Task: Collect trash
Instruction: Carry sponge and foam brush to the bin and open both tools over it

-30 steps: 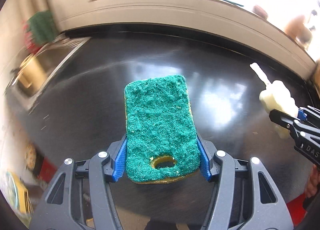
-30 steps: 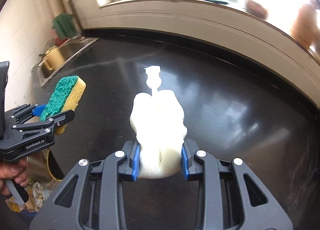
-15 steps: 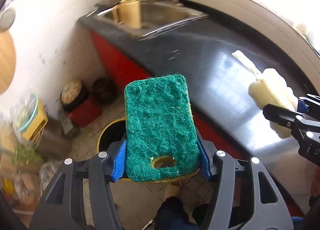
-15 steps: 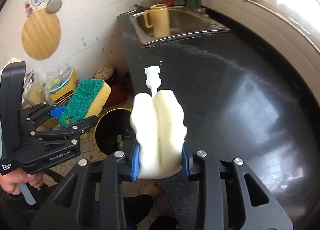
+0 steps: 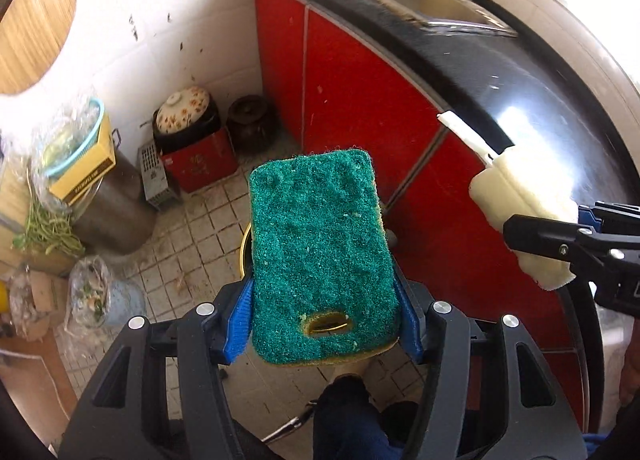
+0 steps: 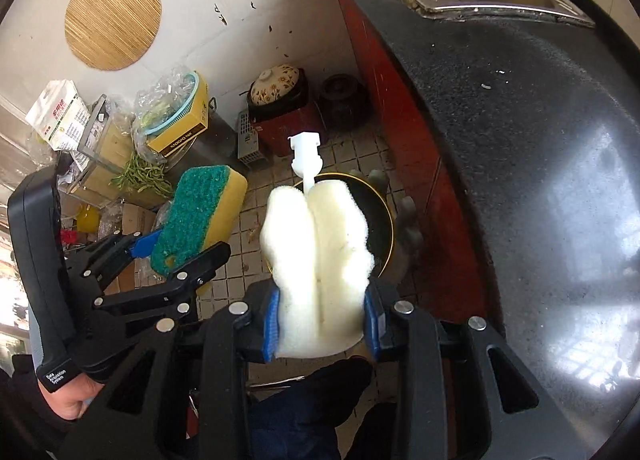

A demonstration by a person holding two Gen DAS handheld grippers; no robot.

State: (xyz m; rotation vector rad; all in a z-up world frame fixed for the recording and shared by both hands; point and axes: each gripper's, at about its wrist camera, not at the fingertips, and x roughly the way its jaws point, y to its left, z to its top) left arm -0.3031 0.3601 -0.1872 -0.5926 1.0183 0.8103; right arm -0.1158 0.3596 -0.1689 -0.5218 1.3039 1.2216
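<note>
Left wrist view — left gripper [image 5: 324, 324] pinches green sponge [image 5: 320, 252]; right gripper [image 6: 322, 320] pinches white sponge [image 6: 316, 256].

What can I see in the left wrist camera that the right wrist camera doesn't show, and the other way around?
Only the left wrist view shows the hole near the held end of the green-and-yellow scouring sponge. Only the right wrist view shows the sponge's yellow side and the round woven mat whole on the wall. Both show the white foam brush head, the floral-lidded pot, the red cabinet and the black countertop.
</note>
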